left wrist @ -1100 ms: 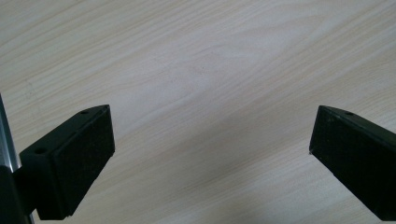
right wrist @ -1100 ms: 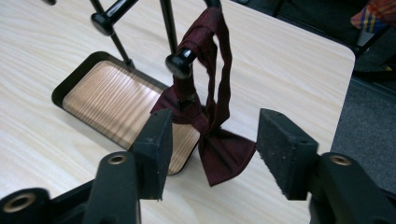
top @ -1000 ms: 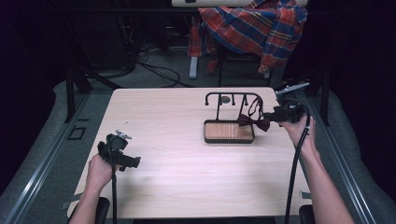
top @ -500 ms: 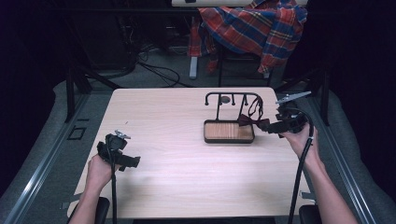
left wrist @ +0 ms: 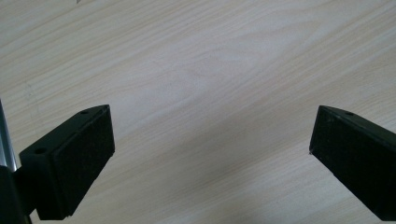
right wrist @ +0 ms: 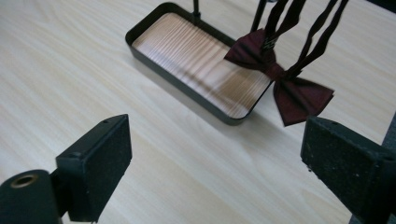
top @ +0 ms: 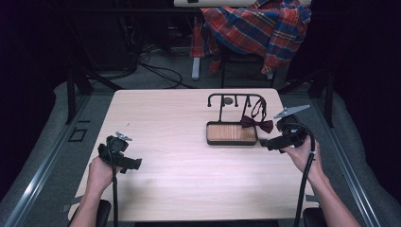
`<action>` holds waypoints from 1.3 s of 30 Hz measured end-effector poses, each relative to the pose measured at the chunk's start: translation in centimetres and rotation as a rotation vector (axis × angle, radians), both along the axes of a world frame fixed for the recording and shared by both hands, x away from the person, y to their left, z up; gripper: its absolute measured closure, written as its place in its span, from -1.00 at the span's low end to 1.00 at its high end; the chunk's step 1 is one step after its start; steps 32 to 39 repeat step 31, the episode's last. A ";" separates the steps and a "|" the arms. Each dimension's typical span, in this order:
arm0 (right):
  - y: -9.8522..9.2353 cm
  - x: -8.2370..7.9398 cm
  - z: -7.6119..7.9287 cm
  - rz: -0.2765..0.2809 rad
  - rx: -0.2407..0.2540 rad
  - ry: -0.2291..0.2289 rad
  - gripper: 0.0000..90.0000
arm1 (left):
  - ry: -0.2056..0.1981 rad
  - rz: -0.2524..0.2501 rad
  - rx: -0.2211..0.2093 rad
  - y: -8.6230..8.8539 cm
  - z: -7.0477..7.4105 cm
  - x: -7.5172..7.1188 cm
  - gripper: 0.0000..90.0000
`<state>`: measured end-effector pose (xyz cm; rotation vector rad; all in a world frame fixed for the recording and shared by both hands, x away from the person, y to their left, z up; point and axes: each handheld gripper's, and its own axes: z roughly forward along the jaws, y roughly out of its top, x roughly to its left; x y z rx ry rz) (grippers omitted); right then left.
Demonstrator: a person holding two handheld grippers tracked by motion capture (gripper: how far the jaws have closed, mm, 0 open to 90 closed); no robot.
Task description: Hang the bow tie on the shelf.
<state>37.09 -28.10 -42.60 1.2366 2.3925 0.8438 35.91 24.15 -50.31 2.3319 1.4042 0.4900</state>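
Backing away toward the near right, the right gripper now sits jaws spread and empty just beside the bow tie, left hanging on the stand; left gripper spread, idle.

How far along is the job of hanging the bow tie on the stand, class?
Done, by the look of it: the bow tie hangs by its strap from the rack above the wooden tray. In hand: nothing; the right gripper is open and empty short of the tie, the left gripper open over bare table. What is left cannot be told.
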 end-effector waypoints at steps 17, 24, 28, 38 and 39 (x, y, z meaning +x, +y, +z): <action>-0.6 -4.9 -6.1 0.029 -0.093 0.095 -0.99 | 0.016 -0.016 0.007 -0.4 -0.2 0.2 -1.00; -0.4 -4.1 -7.4 0.029 -0.135 0.145 -1.00 | 0.009 -0.015 0.001 -0.3 -0.1 0.0 -1.00; -0.5 -3.8 -7.6 0.025 -0.142 0.141 -1.00 | 0.005 -0.009 0.000 -0.1 -0.1 0.0 -1.00; -0.6 -3.6 -7.6 0.022 -0.137 0.143 -1.00 | 0.005 -0.007 0.000 0.1 0.0 0.0 -1.00; -0.6 -3.6 -7.6 0.022 -0.137 0.143 -1.00 | 0.005 -0.007 0.000 0.1 0.0 0.0 -1.00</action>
